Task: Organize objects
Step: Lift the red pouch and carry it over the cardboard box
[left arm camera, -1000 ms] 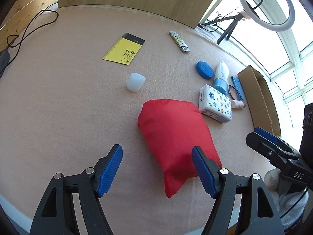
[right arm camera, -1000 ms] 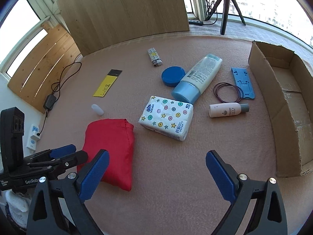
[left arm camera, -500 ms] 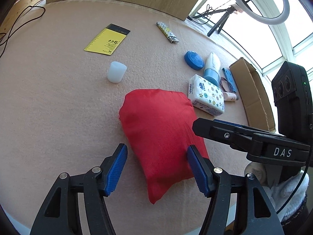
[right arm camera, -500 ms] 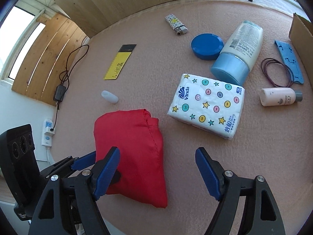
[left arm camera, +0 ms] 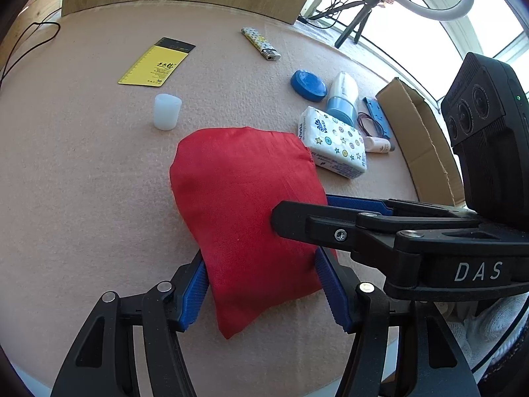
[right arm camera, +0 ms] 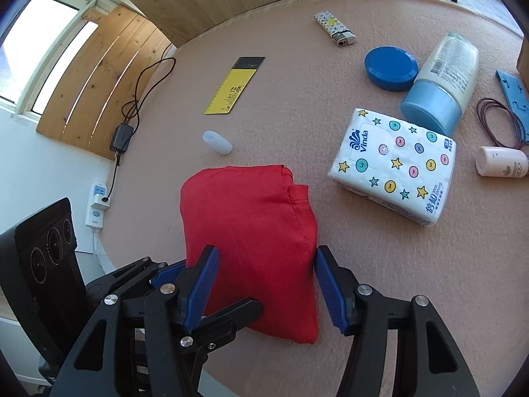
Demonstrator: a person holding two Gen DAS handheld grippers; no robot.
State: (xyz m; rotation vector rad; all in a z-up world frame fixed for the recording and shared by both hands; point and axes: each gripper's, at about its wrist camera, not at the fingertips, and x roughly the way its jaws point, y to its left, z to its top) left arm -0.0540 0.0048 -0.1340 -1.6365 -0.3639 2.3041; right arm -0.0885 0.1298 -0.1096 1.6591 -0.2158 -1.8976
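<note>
both grippers straddle the near end of the red cloth pouch (left arm camera: 244,198), which lies flat on the pink table (left arm camera: 82,182) at its near edge. the left gripper (left arm camera: 264,284) has its jaws pressed against both sides of the pouch, so it looks clamped on the fabric; the right gripper (right arm camera: 264,274) has its jaws just touching the pouch's flanks from the other angle, and whether they truly squeeze it i cannot tell

as a judgement, the tidying has barely begun. the cardboard box (left arm camera: 420,139) at the far right looks like the likely bin, and what shows of its inside is bare. everything else sits loose on the table: the tissue pack (right arm camera: 396,162), lotion bottle (right arm camera: 443,79), blue lid (right arm camera: 391,67), small white bottle (right arm camera: 499,162), hair ties (right arm camera: 499,119), blue plastic stand (right arm camera: 515,96), lighter (right arm camera: 334,28), yellow notepad (right arm camera: 236,86) and white cap (right arm camera: 216,142). the pouch appears to be the first thing in hand, with all the rest left to go
</note>
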